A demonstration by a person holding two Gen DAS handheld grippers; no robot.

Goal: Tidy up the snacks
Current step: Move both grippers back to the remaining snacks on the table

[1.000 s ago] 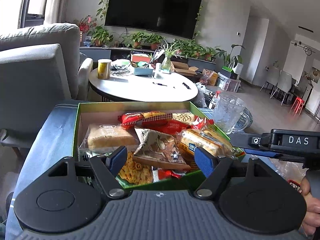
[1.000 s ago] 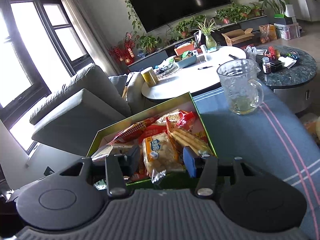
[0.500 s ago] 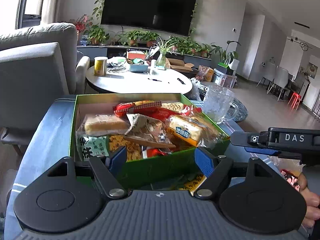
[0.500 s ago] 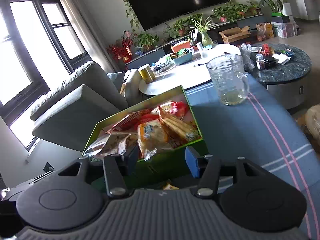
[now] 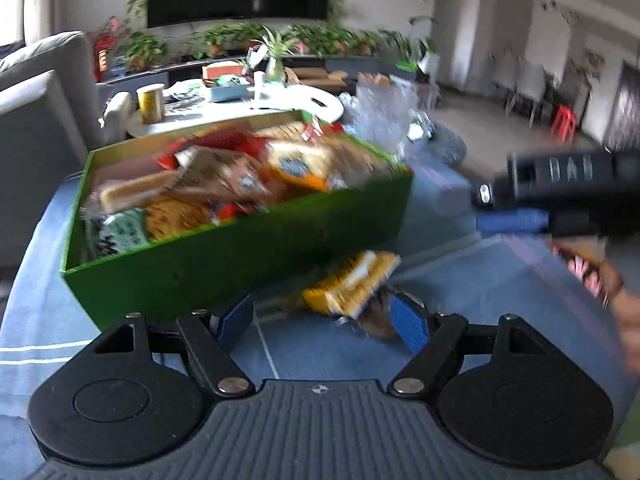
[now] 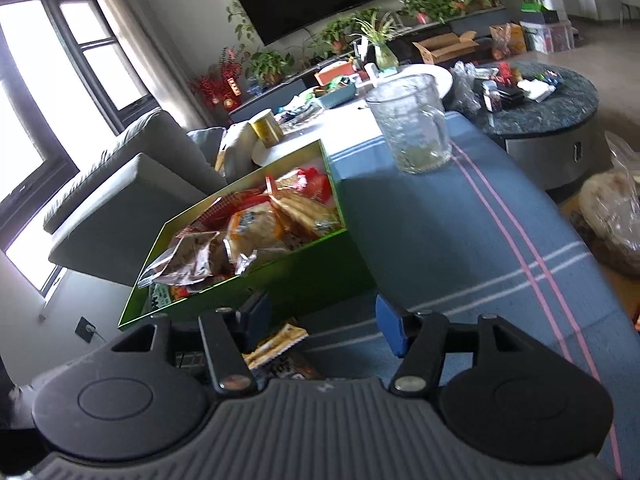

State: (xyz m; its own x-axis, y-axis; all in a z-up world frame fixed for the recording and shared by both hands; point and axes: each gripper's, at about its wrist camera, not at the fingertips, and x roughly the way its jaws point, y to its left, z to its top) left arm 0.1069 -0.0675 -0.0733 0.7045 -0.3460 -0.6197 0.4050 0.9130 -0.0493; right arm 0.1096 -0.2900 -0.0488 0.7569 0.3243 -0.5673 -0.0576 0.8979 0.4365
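Left wrist view: Although the picture was smeared by motion, the green box (image 5: 240,248) read clearly, heaped with wrapped snacks and sitting on the blue striped desk (image 5: 460,300) ahead of the left gripper (image 5: 324,318).
Left jaws: spread wide, nothing between them.
Loose packet: a yellow snack packet (image 5: 352,284) lay on the desk just beside the box's near right corner, between the blue fingers (image 5: 410,326) and slightly ahead of them.
Right gripper seen from here: the right gripper (image 5: 512,220) hung at the right edge, above the desk; its jaws could not be judged from this angle.
Handling, packet: probably light, crinkly and slippery film over brittle contents; a grip across the flat body near its middle, gently, looked safest.

Right wrist view: the same green box (image 6: 304,276) stood just beyond the right gripper (image 6: 320,316), its load of bread packs and foil bags rising above the rim.
Right jaws: wide apart and empty.
Packet: the yellow snack packet (image 6: 276,344) showed low between the fingers, partly hidden by the left one.
Neighbour: a glass pitcher (image 6: 412,128) stood well apart, farther along the desk.
Handling, box: thin-walled card or tin, likely to flex; full, so heavier than any single packet.
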